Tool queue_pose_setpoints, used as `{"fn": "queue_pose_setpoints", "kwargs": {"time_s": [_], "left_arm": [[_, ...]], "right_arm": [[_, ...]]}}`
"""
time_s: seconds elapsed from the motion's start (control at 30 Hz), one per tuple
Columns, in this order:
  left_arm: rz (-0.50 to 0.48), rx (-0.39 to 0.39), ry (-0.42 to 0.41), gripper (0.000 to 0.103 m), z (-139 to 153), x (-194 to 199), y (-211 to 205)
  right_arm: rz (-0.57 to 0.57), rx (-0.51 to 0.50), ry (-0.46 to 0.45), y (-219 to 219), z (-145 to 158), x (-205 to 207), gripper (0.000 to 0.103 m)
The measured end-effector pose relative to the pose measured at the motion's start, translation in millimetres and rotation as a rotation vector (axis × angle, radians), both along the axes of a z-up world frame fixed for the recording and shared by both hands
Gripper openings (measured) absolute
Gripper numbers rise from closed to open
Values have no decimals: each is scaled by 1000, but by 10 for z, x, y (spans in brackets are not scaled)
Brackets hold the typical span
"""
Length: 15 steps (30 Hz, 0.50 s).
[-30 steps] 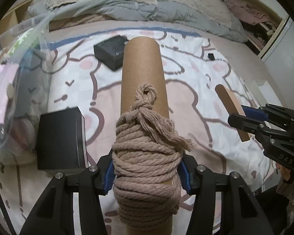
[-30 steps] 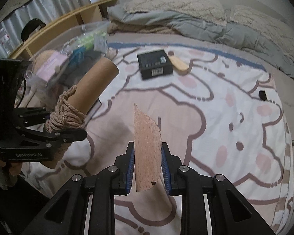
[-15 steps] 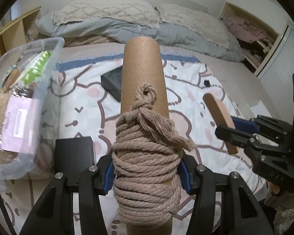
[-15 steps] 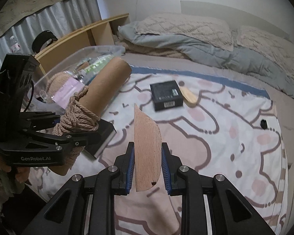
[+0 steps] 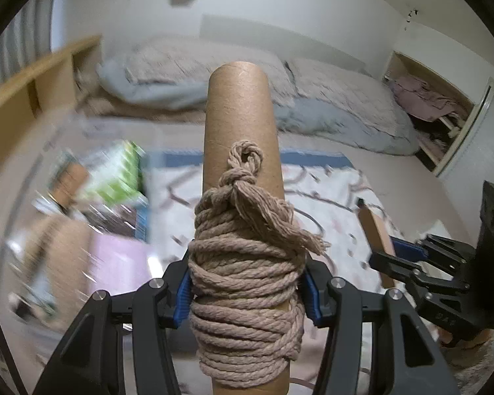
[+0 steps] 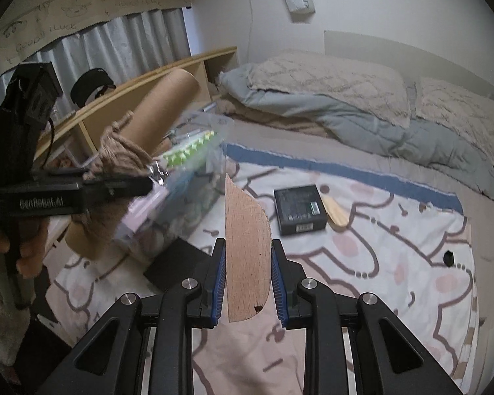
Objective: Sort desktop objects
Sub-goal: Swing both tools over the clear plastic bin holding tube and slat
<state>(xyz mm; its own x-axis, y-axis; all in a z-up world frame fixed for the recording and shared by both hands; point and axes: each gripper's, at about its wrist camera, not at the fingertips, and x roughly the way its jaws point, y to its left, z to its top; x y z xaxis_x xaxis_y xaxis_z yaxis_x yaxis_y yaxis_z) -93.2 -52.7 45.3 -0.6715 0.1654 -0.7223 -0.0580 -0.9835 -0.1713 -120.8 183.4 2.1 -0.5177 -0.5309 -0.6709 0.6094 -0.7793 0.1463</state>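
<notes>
My left gripper (image 5: 247, 288) is shut on a cardboard tube wound with beige rope (image 5: 243, 250) and holds it raised, pointing toward the head of the bed. It also shows at the left of the right wrist view (image 6: 138, 138), above a clear plastic bin (image 6: 184, 177) of mixed items. My right gripper (image 6: 248, 276) is shut on a flat wooden piece (image 6: 245, 240), held upright above the patterned blanket (image 6: 395, 279). A black box (image 6: 299, 209) and a pale wooden piece (image 6: 337, 212) lie on the blanket.
A second black box (image 6: 174, 265) lies beside the bin. A small black object (image 6: 449, 257) lies at the blanket's right. Pillows and a grey duvet (image 6: 362, 108) lie at the head of the bed. A wooden shelf (image 6: 141, 98) runs along the left.
Both grippers have risen and tilted up, still holding their objects. The left one has swung left over the clear bin, and its view is blurred with motion.
</notes>
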Motion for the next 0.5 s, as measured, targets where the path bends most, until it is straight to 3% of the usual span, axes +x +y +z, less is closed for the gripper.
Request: {"fn": "queue_pose_setpoints", "kwargs": {"time_s": [0.23,0.5], "left_arm": [[114,-105,77,53,422,-39,-600],[242,-225,115,53,659,-169,-1218]], "right_arm": [[15,-13,4,-211,49,-87,26],[48,-47,-13,-399,73,-170,26]]}}
